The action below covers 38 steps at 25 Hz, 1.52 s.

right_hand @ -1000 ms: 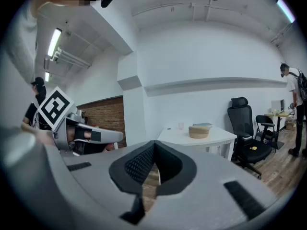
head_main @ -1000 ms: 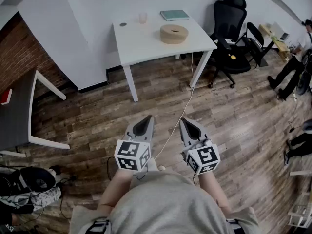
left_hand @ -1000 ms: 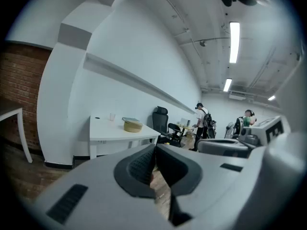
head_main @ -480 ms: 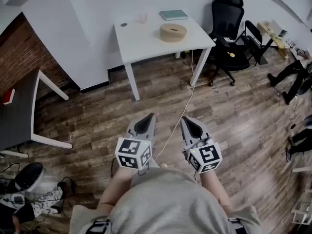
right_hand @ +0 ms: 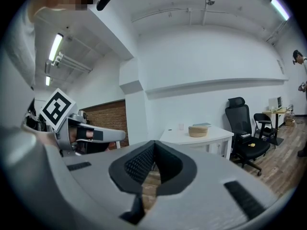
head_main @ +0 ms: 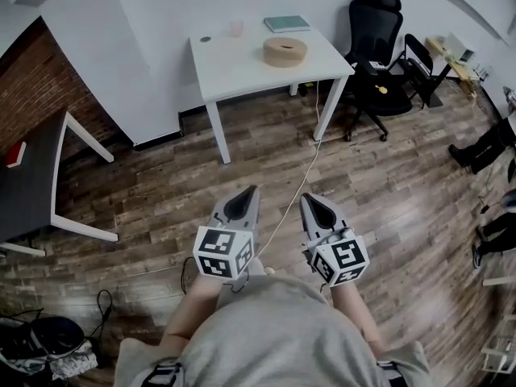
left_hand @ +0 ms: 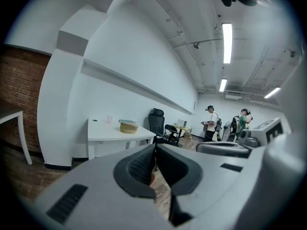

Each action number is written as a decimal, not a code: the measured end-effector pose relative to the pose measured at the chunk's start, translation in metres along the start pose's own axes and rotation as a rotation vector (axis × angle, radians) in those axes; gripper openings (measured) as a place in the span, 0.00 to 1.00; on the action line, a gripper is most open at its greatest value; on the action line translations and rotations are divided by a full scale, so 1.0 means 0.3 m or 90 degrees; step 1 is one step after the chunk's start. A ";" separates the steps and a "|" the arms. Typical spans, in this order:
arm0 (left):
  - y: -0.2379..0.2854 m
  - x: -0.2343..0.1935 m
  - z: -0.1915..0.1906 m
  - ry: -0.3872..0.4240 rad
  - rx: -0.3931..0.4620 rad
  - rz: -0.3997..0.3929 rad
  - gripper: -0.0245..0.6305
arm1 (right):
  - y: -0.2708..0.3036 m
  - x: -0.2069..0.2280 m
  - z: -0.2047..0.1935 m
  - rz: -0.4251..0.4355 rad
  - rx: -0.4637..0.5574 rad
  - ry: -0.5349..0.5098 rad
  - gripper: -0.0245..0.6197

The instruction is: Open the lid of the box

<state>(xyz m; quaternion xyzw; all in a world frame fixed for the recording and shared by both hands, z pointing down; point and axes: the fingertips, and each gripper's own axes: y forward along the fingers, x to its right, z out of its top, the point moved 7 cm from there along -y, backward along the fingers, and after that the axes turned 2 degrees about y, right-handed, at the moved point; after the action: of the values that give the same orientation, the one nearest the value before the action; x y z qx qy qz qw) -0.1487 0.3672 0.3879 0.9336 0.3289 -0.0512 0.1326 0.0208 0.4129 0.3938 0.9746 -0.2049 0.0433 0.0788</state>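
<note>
A round tan box with its lid on sits on a white table across the room; it shows small in the left gripper view as box and in the right gripper view as box. My left gripper and right gripper are held side by side in front of my body, well short of the table, above the wooden floor. Both have their jaws closed together with nothing between them.
A pale cup, a teal book and a small dark disc share the table. A black office chair stands right of it. A dark desk is at left. A white cable runs over the floor. People stand at far right.
The view has drifted slightly toward the table; both grippers keep their pose. At lower left, the shoes and clutter on the floor have shifted.
</note>
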 end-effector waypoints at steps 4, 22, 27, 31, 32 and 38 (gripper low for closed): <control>-0.014 0.012 -0.004 0.003 -0.005 0.000 0.05 | -0.017 -0.004 -0.008 -0.003 -0.004 0.001 0.04; 0.098 -0.022 -0.022 0.006 -0.019 -0.021 0.25 | 0.044 0.086 -0.038 -0.017 -0.028 0.013 0.16; 0.187 -0.076 -0.013 0.009 -0.022 -0.018 0.28 | 0.134 0.149 -0.035 -0.013 -0.034 0.016 0.23; 0.289 -0.140 0.012 0.021 -0.021 -0.017 0.31 | 0.239 0.223 -0.016 -0.014 -0.041 0.012 0.28; 0.316 -0.157 0.018 0.022 -0.020 -0.018 0.31 | 0.264 0.243 -0.011 -0.017 -0.041 0.011 0.29; 0.491 -0.258 0.070 0.020 -0.025 -0.029 0.34 | 0.431 0.360 0.028 -0.034 -0.044 0.022 0.35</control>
<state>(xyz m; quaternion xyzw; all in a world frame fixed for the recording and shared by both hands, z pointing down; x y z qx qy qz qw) -0.1166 0.2045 0.4134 0.9237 0.3531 -0.0329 0.1447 0.0670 0.2522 0.4158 0.9755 -0.1788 0.0509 0.1174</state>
